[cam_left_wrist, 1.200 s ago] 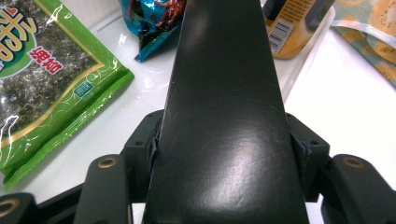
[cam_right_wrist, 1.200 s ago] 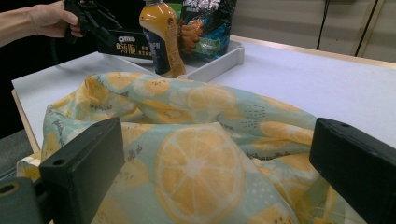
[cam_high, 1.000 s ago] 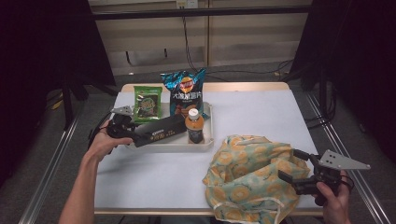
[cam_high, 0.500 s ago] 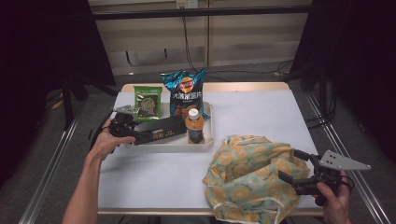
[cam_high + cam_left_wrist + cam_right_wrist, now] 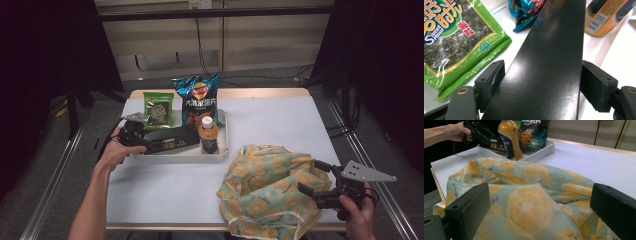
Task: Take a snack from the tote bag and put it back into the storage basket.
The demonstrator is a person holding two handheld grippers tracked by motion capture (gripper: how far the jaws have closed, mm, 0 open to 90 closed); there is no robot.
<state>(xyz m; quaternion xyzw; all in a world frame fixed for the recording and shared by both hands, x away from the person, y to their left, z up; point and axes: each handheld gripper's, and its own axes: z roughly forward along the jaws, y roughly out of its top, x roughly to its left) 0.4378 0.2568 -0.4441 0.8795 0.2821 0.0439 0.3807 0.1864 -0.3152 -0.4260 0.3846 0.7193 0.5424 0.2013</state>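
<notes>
The left gripper (image 5: 541, 82) has just been opening its jaws; the black box (image 5: 549, 65) lies between them, apparently no longer pinched. The box rests in the white tray (image 5: 220, 152) with a bottle (image 5: 208, 136) and a chip bag (image 5: 197, 97). The right gripper (image 5: 539, 212) holds its jaws wide over the lemon-print cloth (image 5: 524, 202) on the desk (image 5: 280, 120).

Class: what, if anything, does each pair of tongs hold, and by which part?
Left tongs straddle one end of the black box; their jaws have just been opening, so a grip cannot be told. Right tongs hold nothing.
</notes>
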